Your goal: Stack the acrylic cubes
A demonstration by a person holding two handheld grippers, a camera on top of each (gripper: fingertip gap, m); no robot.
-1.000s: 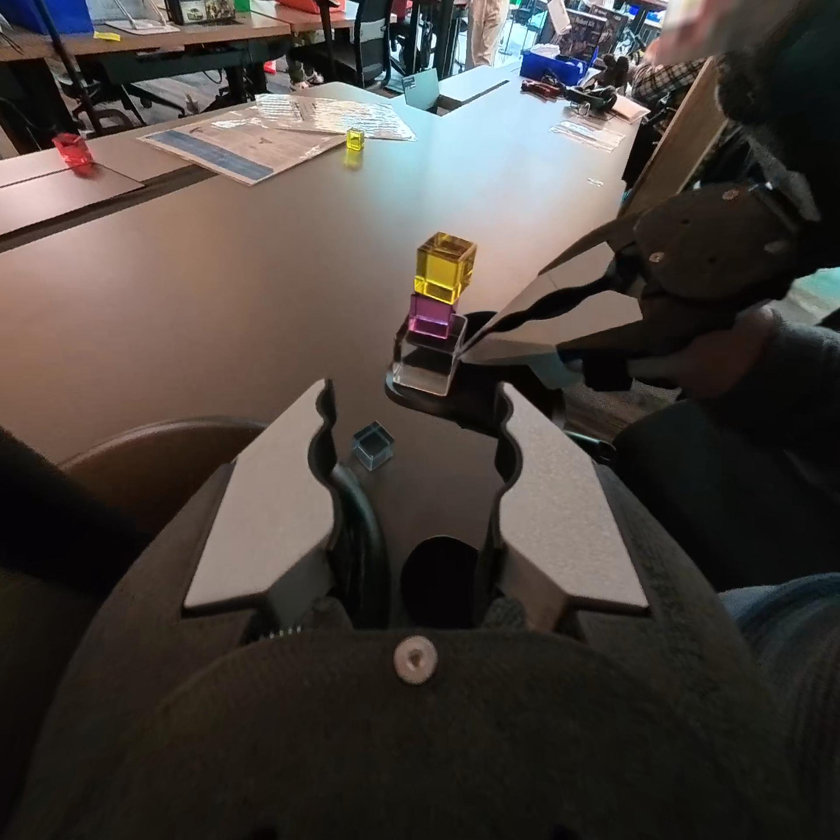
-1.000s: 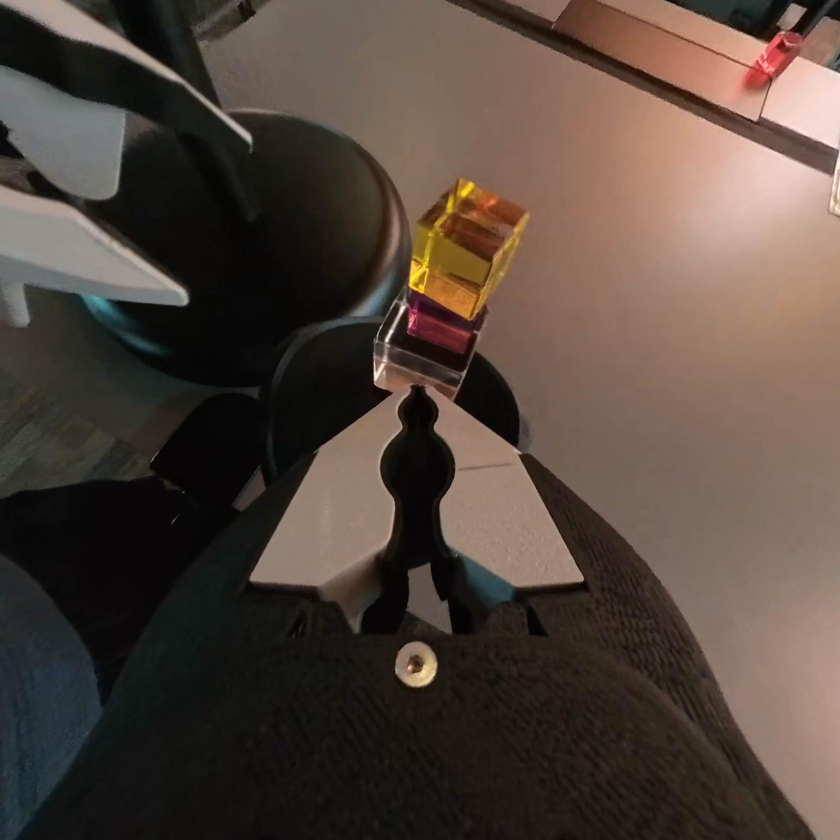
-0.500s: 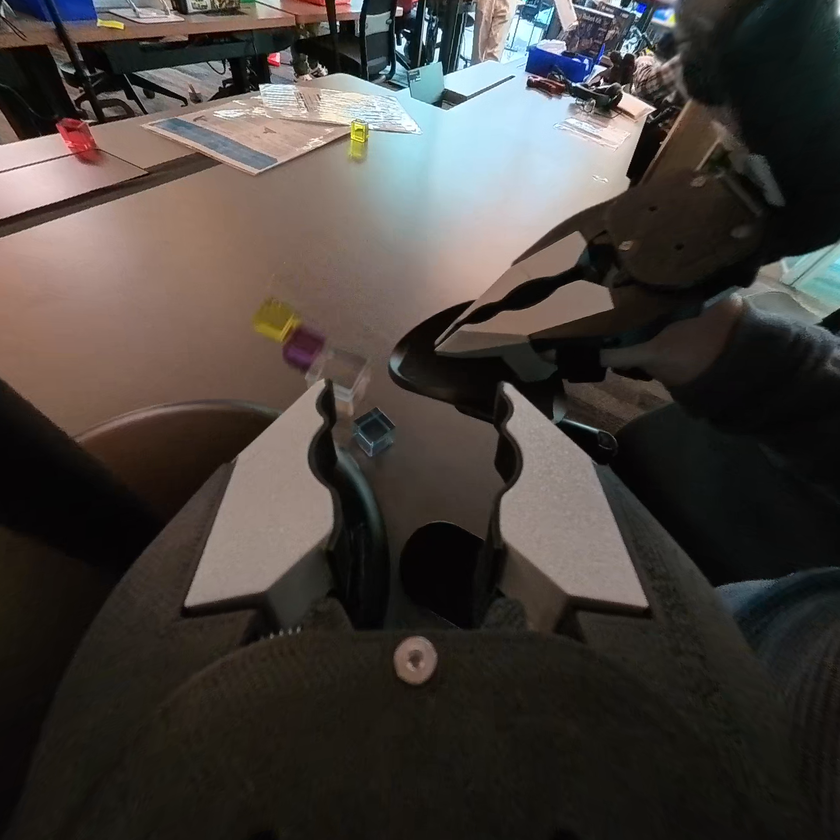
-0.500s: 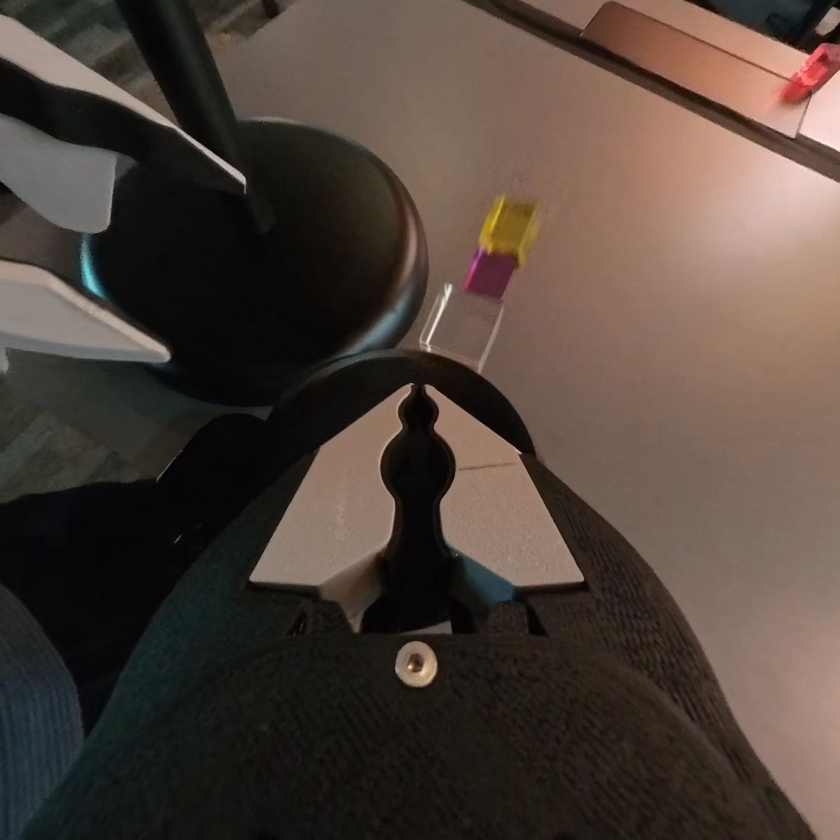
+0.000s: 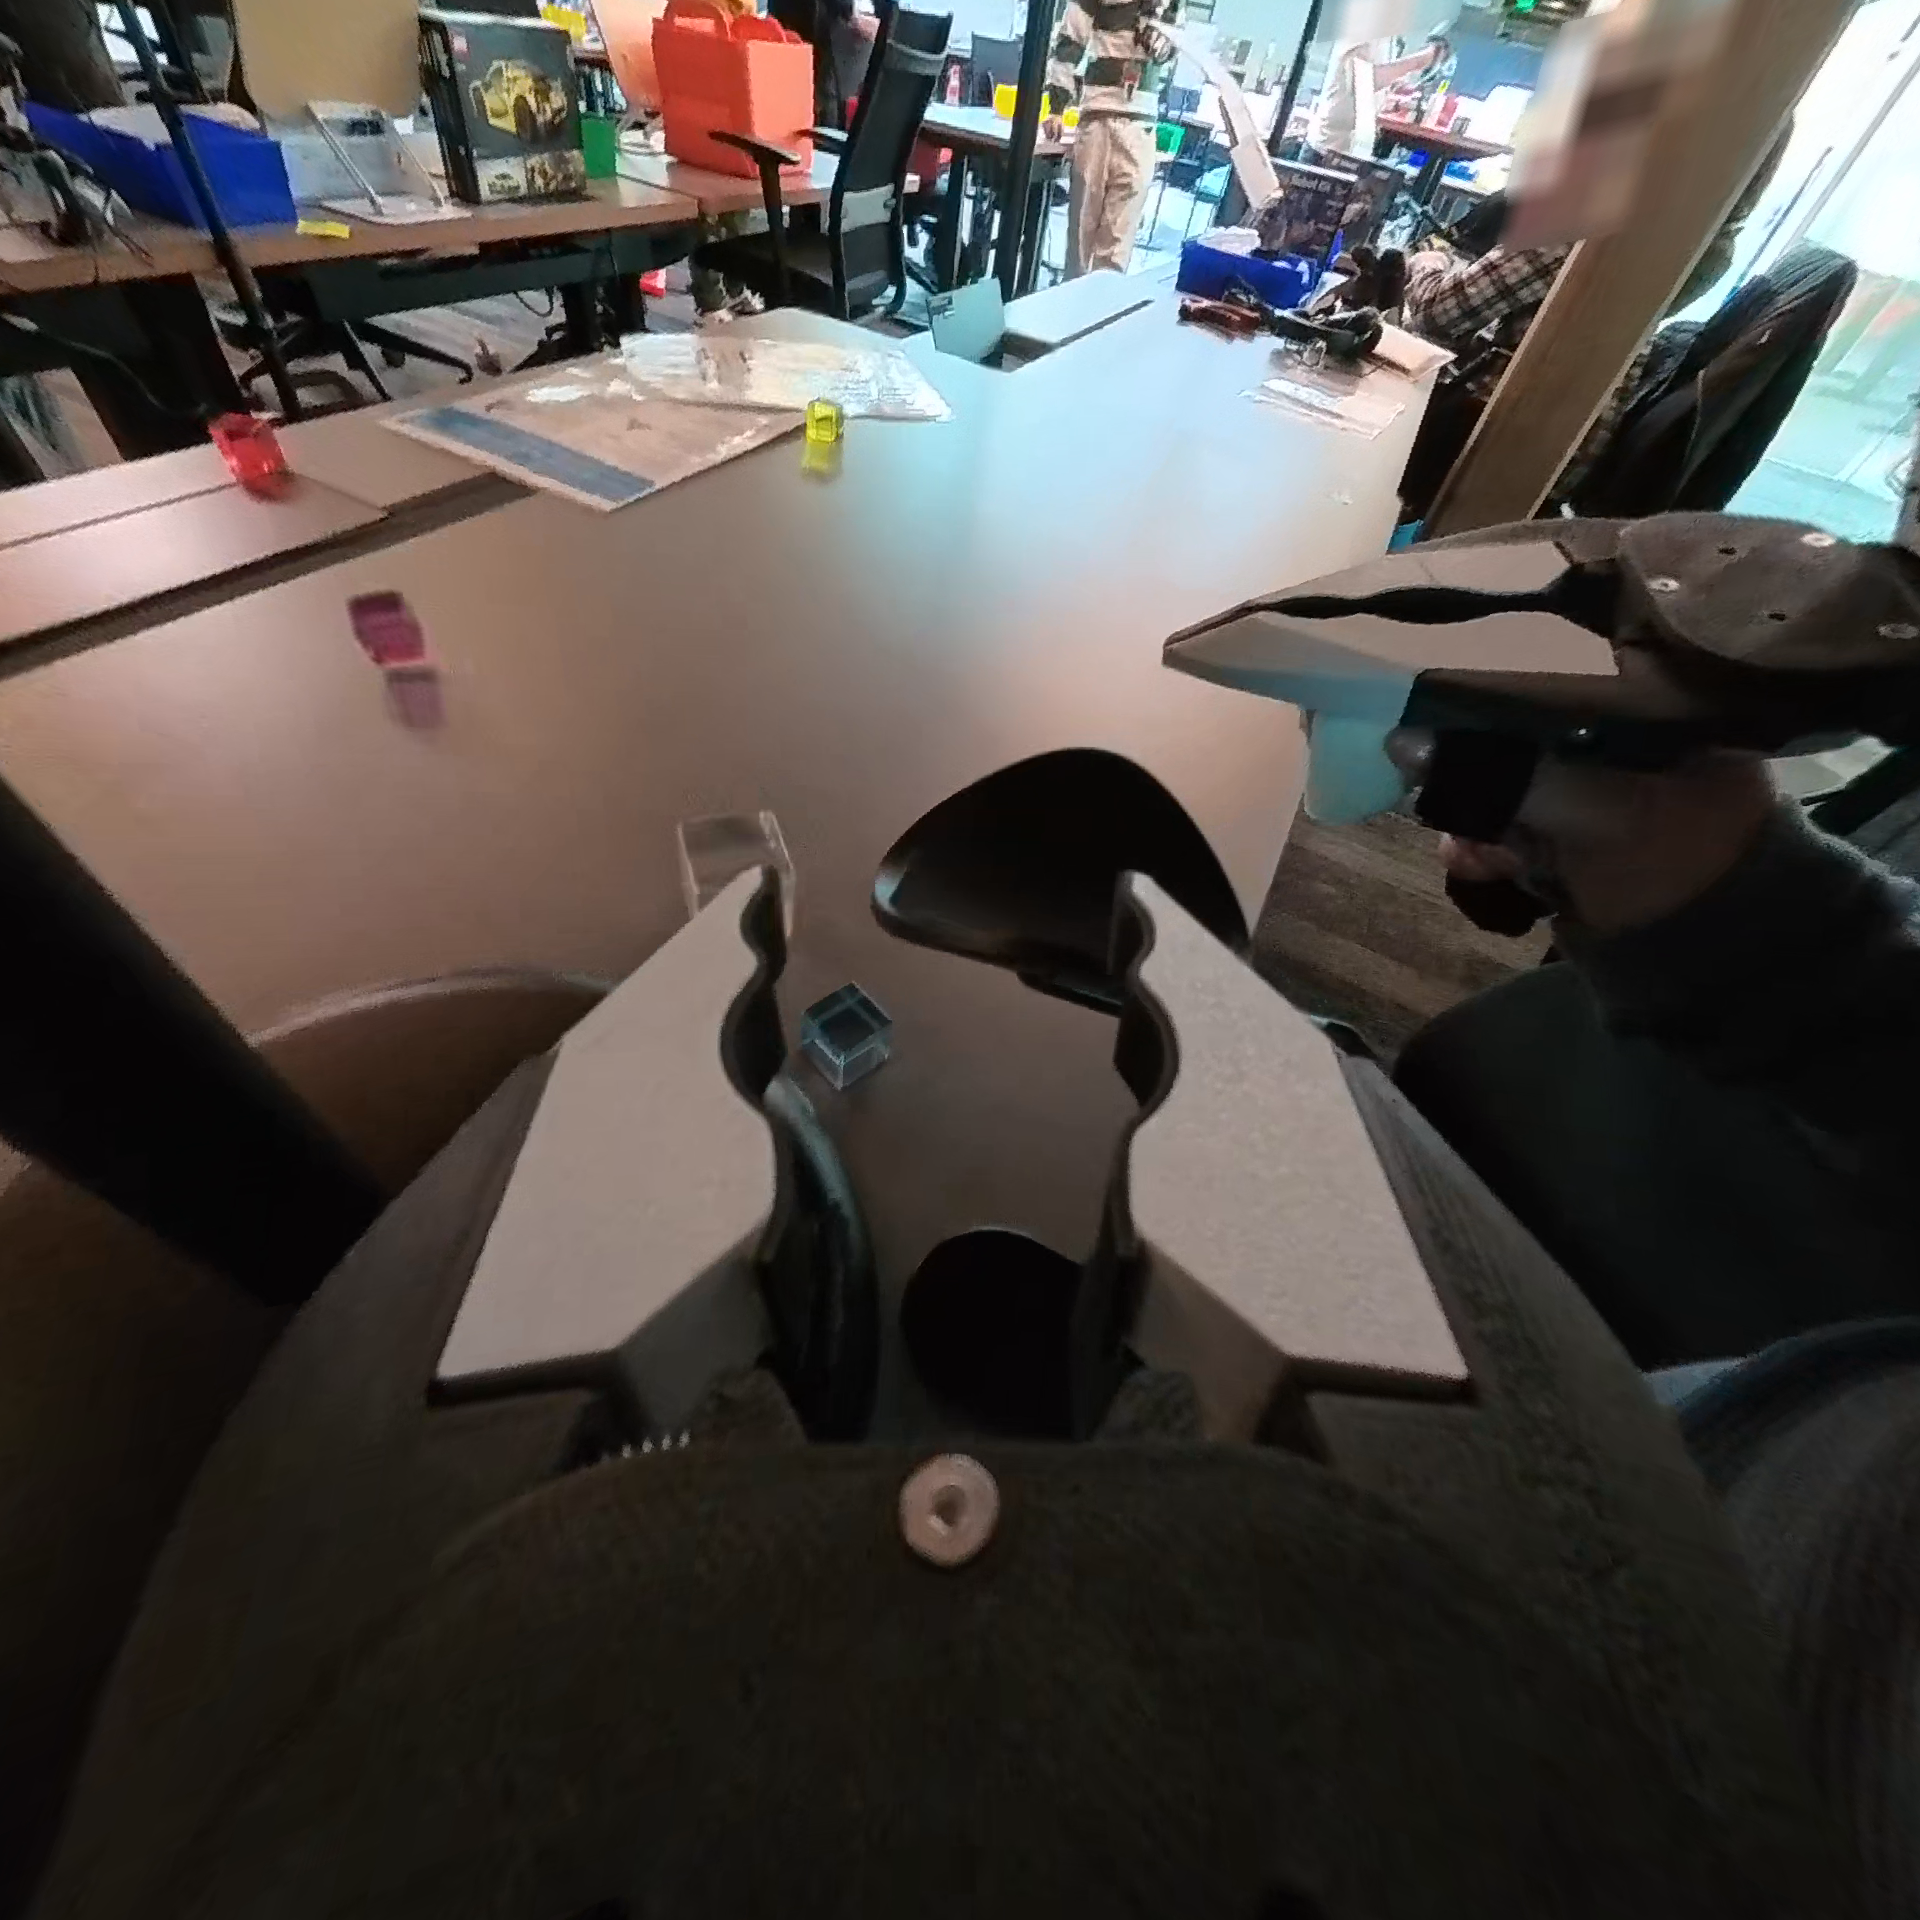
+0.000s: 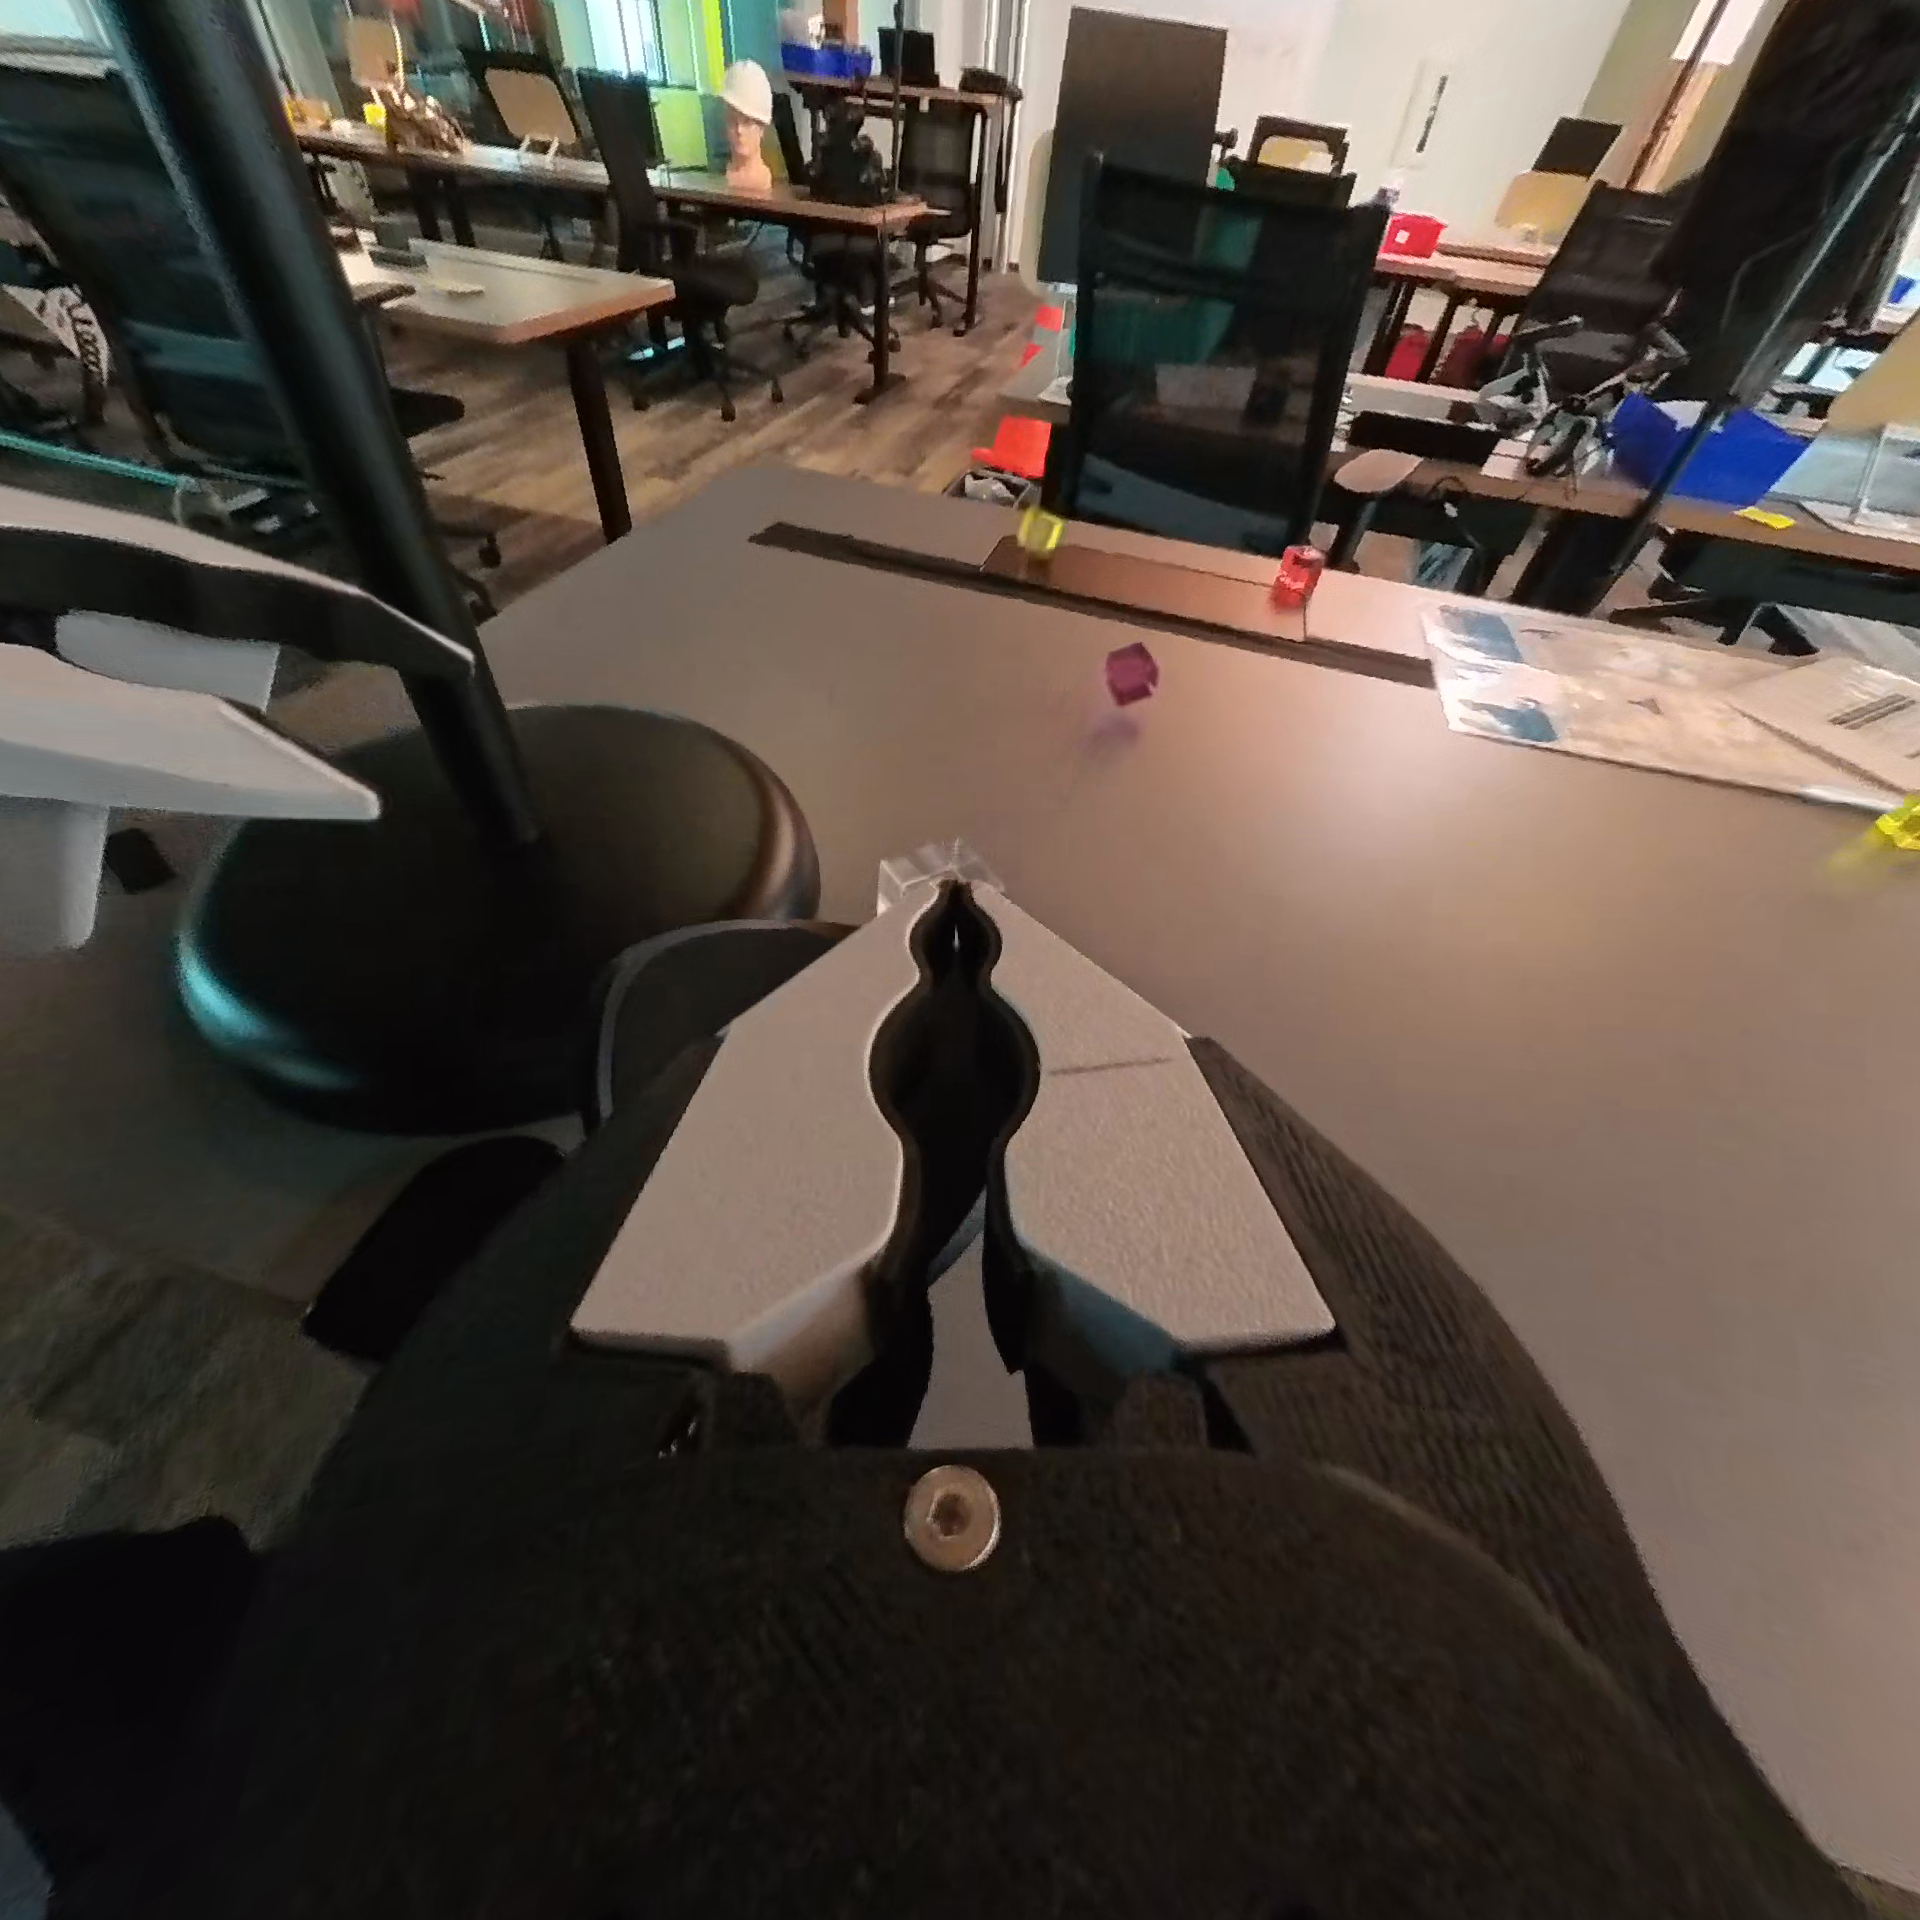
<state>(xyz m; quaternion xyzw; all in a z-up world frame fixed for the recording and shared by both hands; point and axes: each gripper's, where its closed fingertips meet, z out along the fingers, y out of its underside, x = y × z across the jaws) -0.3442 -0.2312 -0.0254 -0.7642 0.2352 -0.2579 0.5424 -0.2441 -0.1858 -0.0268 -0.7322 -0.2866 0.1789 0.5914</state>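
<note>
Cubes were scattered across the brown table (image 5: 1039, 582), small glossy see-through blocks that looked hard, light and slick, so I'd guess flat opposite faces were the only sane place to pinch one. The clear cube (image 5: 727, 868) sat on the table just past the left gripper's (image 5: 945, 914) left fingertip, not between the pads, and a smaller blue cube (image 5: 847, 1047) lay on the table in the gap between its wide-apart fingers, untouched, so that gripper gripped nothing. The right gripper (image 6: 951, 914) was clenched tip to tip on nothing, with the clear cube poking out just beyond its tips; whether it touched, I couldn't tell. A purple cube (image 6: 1130, 671) was blurred, seemingly above the table, well apart from both grippers. Further off were a red cube (image 6: 1299, 571), a yellow cube (image 5: 823, 421) near some papers (image 5: 582, 447), and another yellow one (image 6: 1041, 528) at the far edge. A black round base (image 6: 499, 914) stood beside the grippers.
</note>
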